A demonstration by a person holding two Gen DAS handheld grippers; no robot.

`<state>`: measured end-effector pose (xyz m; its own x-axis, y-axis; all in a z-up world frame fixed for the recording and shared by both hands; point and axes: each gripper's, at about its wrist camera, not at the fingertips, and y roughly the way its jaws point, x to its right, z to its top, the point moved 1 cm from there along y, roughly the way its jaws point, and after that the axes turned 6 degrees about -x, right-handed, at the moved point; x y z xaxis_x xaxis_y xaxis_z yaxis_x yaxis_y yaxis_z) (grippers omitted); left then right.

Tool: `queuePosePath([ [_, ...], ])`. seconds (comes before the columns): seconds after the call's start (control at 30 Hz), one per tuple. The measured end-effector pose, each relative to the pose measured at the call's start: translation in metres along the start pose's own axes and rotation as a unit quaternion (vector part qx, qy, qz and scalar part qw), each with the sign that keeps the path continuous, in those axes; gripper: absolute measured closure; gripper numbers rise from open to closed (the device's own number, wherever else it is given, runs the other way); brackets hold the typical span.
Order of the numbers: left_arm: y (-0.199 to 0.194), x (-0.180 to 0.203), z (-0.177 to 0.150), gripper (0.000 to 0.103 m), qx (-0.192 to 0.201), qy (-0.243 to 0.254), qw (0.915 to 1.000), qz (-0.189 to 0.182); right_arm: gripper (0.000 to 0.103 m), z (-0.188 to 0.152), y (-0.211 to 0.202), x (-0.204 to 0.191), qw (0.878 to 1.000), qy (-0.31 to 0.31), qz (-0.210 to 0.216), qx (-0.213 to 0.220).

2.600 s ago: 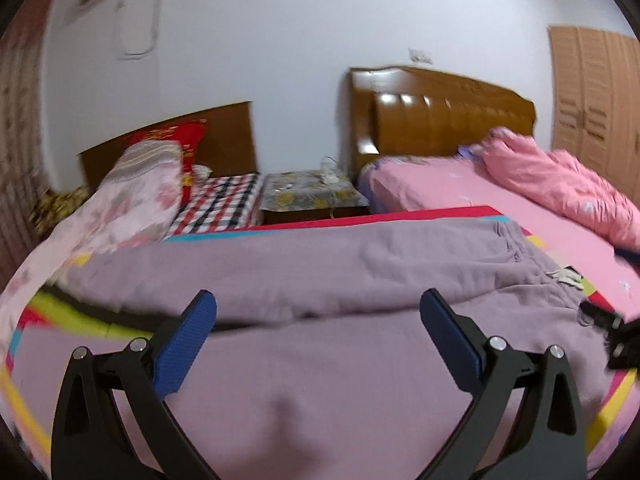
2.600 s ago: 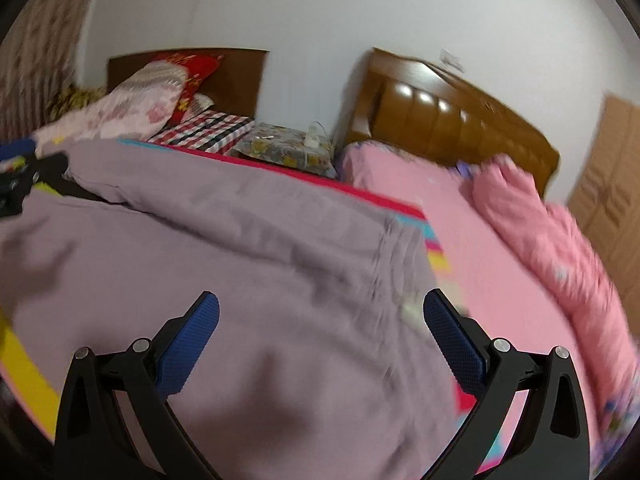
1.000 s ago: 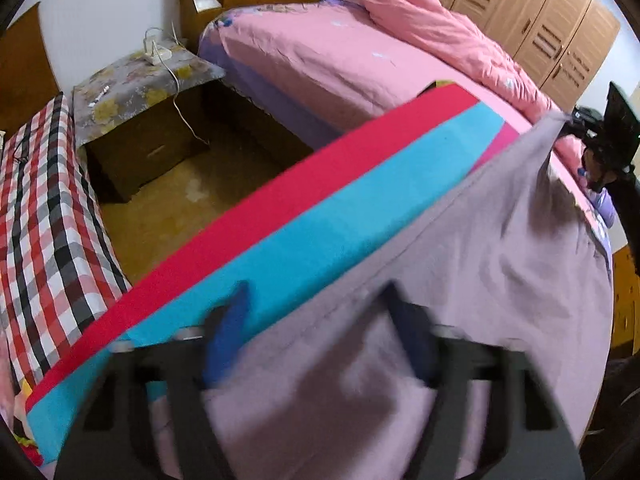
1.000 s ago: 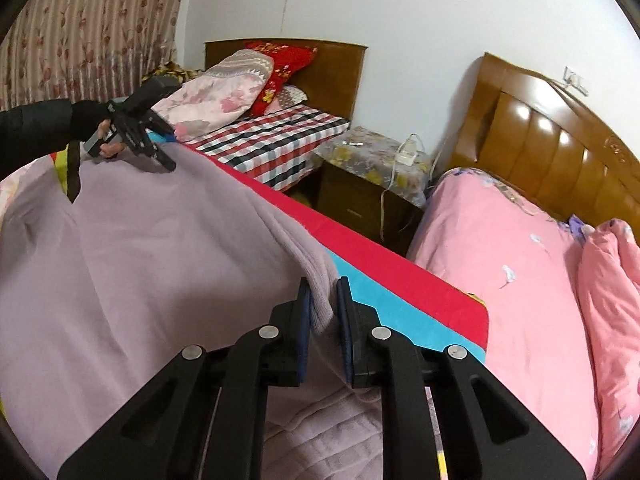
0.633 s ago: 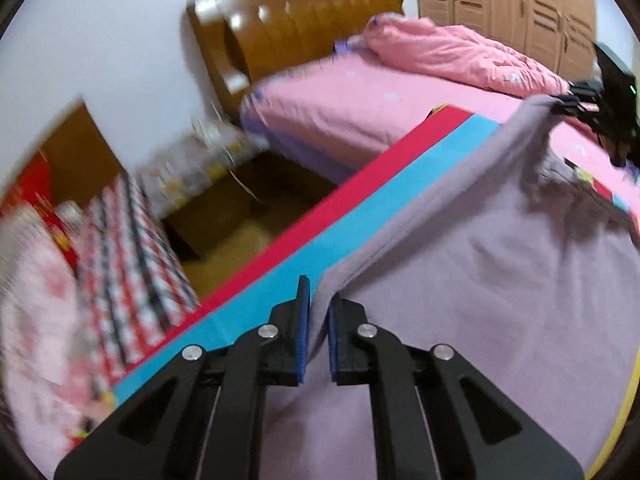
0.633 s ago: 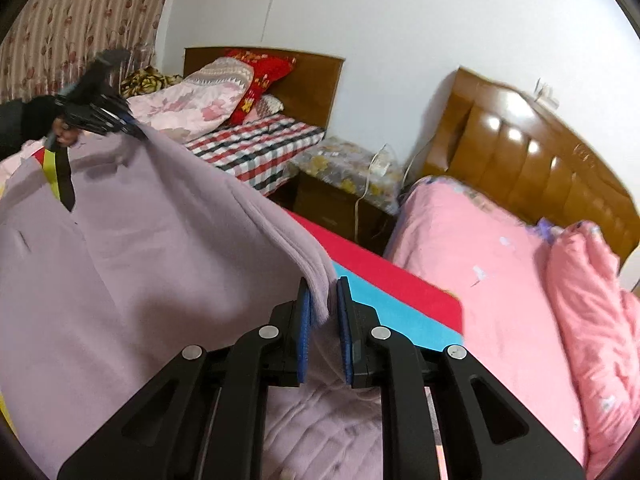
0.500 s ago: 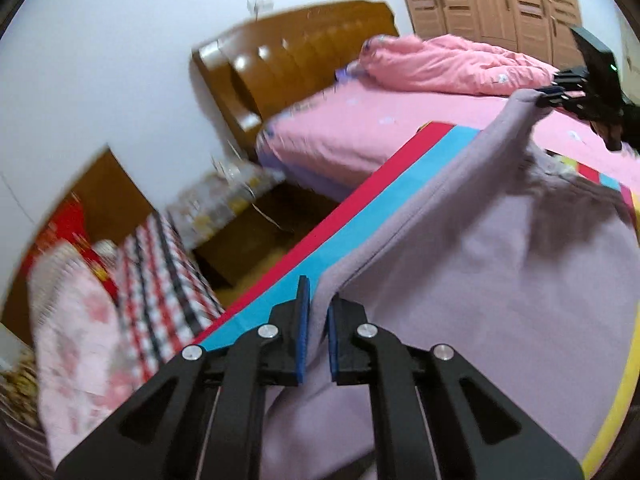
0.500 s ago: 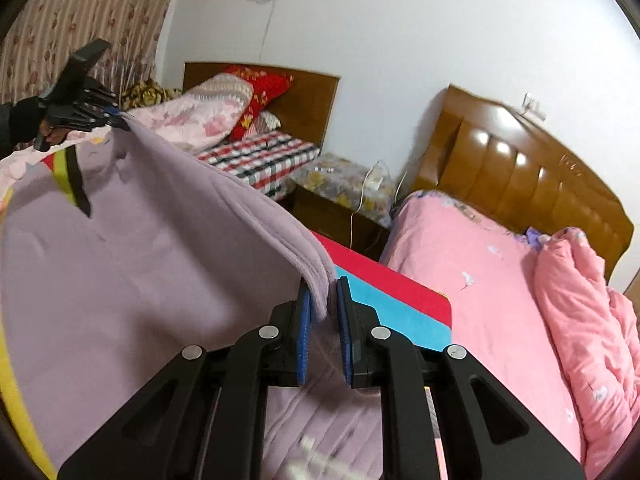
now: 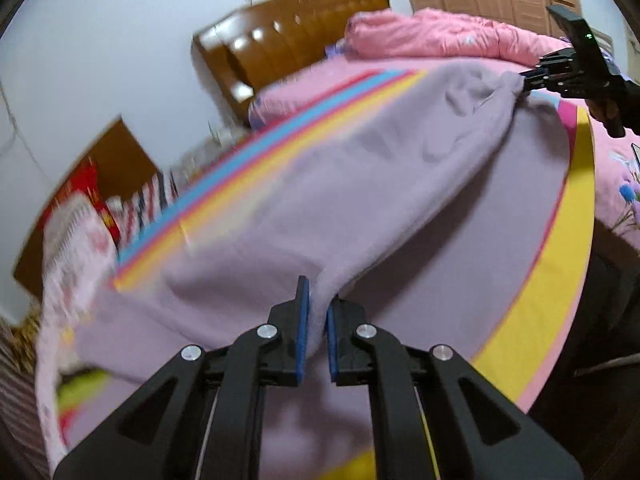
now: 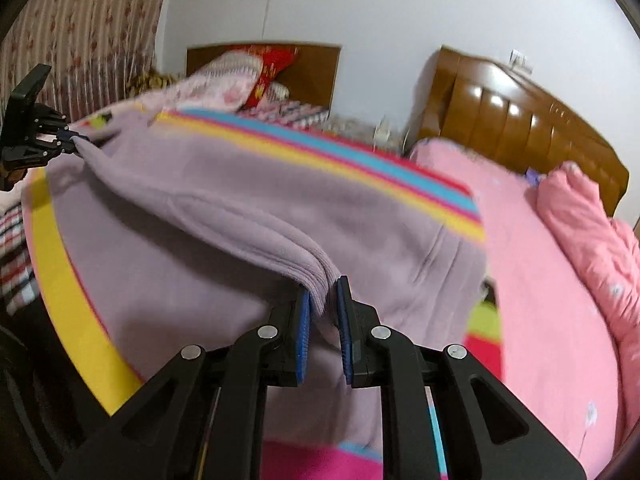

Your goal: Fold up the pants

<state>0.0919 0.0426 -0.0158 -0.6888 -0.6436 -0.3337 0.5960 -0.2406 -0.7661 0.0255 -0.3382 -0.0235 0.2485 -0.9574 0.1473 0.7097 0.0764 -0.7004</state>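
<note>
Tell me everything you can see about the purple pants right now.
The pants are a soft, fleecy lilac fabric with a ribbed edge. They are lifted along one edge: the right tongs pinch the ribbed end, the left tongs pinch the other. The fabric sags between them, folding over the part lying on the striped mat.

The pants (image 9: 360, 184) are soft, matt lilac fleece cloth with a slightly fuzzy nap; the ribbed edge shows layered at the right gripper (image 10: 323, 312). Both grippers, the left gripper (image 9: 316, 320) included, look like matt black plastic with bright metal screws and blue rubbery pads (image 9: 303, 320). The striped mat (image 9: 548, 288) is smooth and dull. The headboard (image 10: 512, 120) is glossy varnished wood. The quilt (image 10: 592, 216) is soft pink cloth.
</note>
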Motion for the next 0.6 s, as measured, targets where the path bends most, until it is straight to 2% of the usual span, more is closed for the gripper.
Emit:
queuePosePath([
  [0.1, 0.014, 0.003, -0.016, 0.094, -0.004, -0.033, 0.9994, -0.014, 0.086, -0.011, 0.007, -0.004, 1.000, 0.003, -0.001, -0.018],
  [0.17, 0.015, -0.003, -0.018, 0.088, 0.002, -0.065, 0.9974, -0.030, 0.076, -0.015, 0.003, -0.003, 1.000, 0.017, 0.009, -0.021],
  [0.23, 0.014, -0.010, -0.019, 0.079, 0.004, -0.091, 0.9948, -0.046, 0.054, -0.017, -0.007, -0.003, 0.999, 0.037, 0.015, -0.016],
  [0.27, 0.009, -0.010, -0.022, 0.064, 0.007, -0.109, 0.9927, -0.052, 0.051, -0.021, -0.016, 0.000, 0.998, 0.067, 0.018, -0.009],
  [0.3, 0.005, -0.011, -0.023, 0.037, 0.013, -0.123, 0.9908, -0.055, 0.051, -0.024, -0.022, 0.002, 0.996, 0.089, 0.023, -0.004],
  [0.33, -0.004, -0.011, -0.028, 0.025, 0.025, -0.148, 0.9869, -0.058, 0.051, -0.028, -0.029, 0.005, 0.993, 0.117, 0.035, 0.004],
  [0.37, -0.011, -0.014, -0.032, 0.014, 0.040, -0.173, 0.9820, -0.066, 0.051, -0.035, -0.038, 0.009, 0.985, 0.159, 0.061, 0.019],
  [0.43, -0.018, -0.019, -0.036, 0.014, 0.061, -0.216, 0.9697, -0.097, 0.051, -0.040, -0.043, 0.013, 0.973, 0.211, 0.094, 0.029],
  [0.5, -0.019, -0.030, -0.045, 0.014, 0.074, -0.284, 0.9470, -0.130, 0.051, -0.044, -0.039, 0.022, 0.956, 0.268, 0.118, 0.029],
  [0.53, -0.019, -0.033, -0.047, 0.013, 0.075, -0.303, 0.9400, -0.137, 0.051, -0.046, -0.031, 0.029, 0.943, 0.307, 0.129, 0.022],
  [0.57, -0.015, -0.041, -0.051, 0.013, 0.073, -0.337, 0.9259, -0.154, 0.051, -0.046, -0.025, 0.032, 0.933, 0.332, 0.136, 0.014],
  [0.6, -0.013, -0.044, -0.054, 0.013, 0.072, -0.357, 0.9172, -0.162, 0.051, -0.046, -0.019, 0.038, 0.925, 0.355, 0.136, 0.006],
])
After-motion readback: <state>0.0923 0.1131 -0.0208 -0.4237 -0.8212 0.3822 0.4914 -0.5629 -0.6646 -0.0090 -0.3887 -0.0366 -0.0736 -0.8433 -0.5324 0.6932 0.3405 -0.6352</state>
